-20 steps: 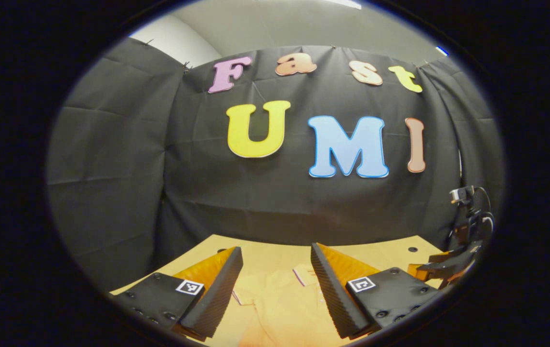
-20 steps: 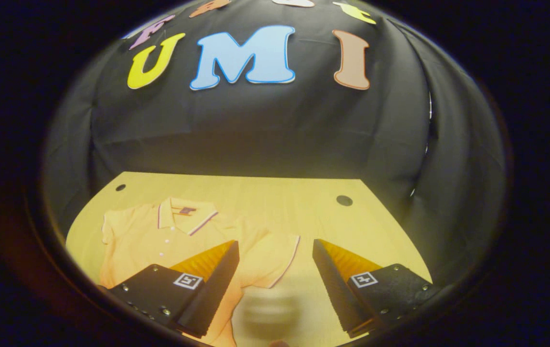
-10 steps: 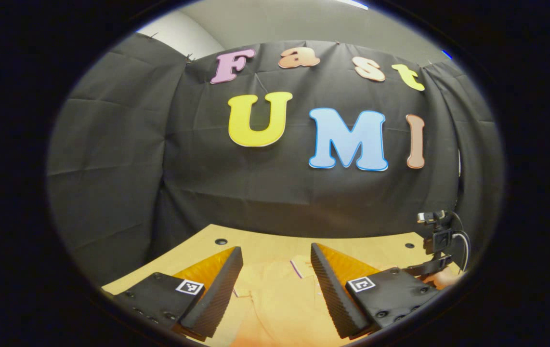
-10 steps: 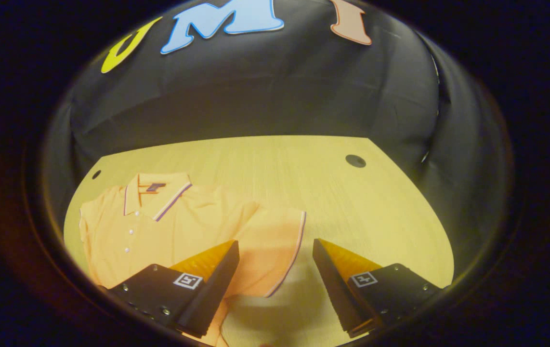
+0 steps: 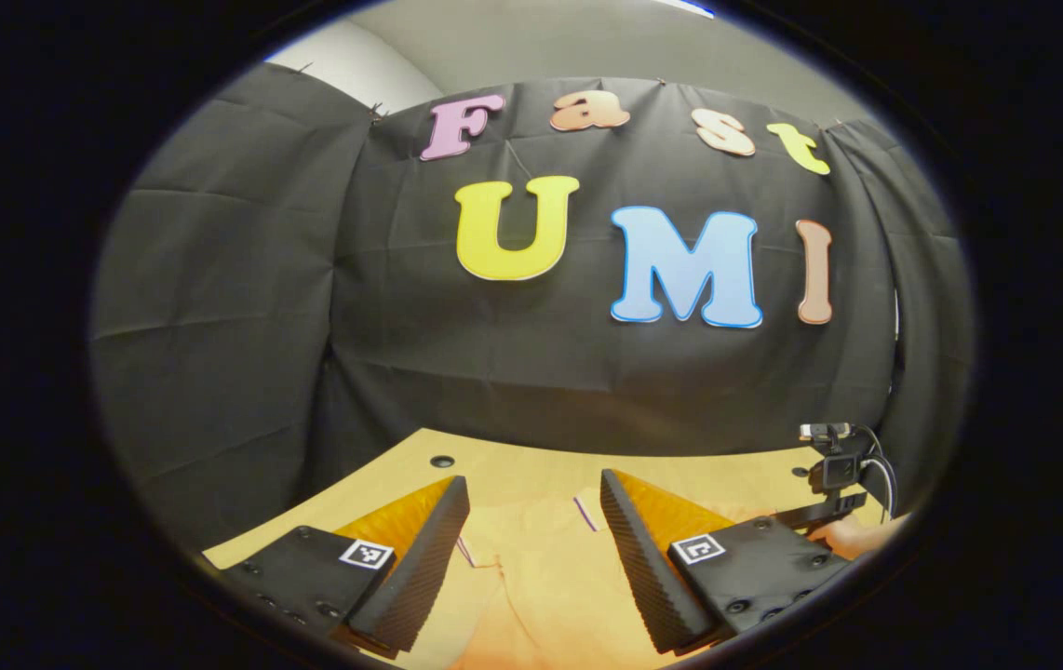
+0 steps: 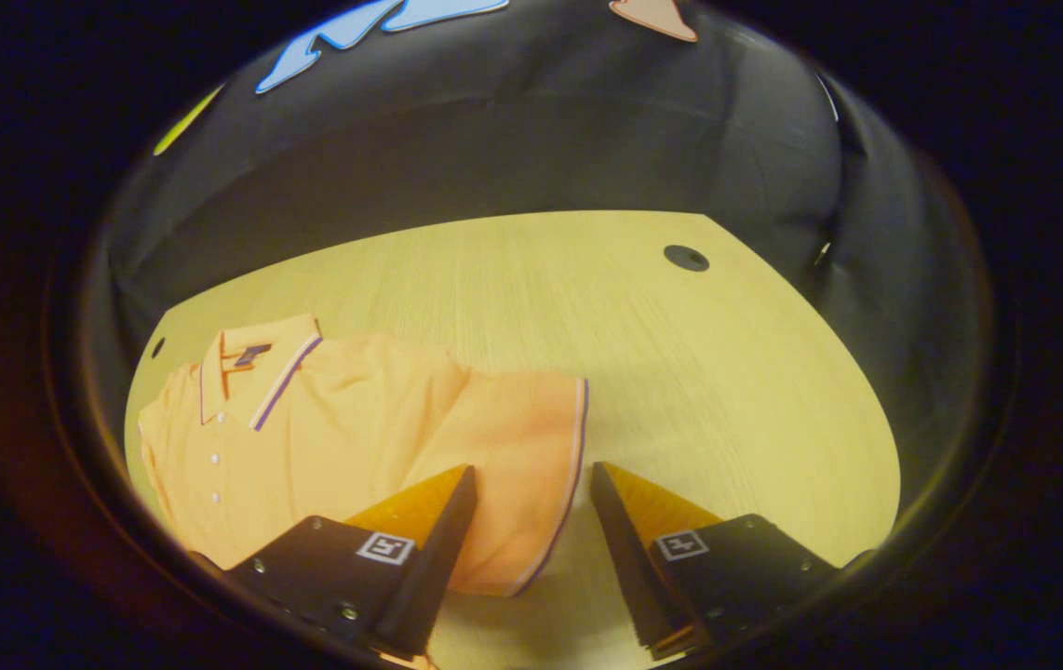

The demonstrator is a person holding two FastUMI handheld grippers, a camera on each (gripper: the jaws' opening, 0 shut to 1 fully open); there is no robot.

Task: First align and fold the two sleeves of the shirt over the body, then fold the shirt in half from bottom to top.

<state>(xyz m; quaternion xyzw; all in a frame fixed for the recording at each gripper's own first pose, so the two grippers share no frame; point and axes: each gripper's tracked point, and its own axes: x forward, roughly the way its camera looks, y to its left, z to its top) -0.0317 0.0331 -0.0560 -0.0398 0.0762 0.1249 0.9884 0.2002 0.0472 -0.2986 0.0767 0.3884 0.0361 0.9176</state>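
The shirt [image 6: 327, 437] is spread flat on the table [image 6: 699, 391]. Its right sleeve [image 6: 531, 465] lies between the spread fingers of the right gripper [image 6: 527, 521], the nearer one; the left gripper [image 5: 531, 540] is held spread above the body.

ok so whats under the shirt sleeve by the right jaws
The sleeve lies spread flat on the wooden table, whose bare top shows around its striped cuff. The right gripper hangs open over that cuff. Whatever sits directly beneath the fabric is covered.
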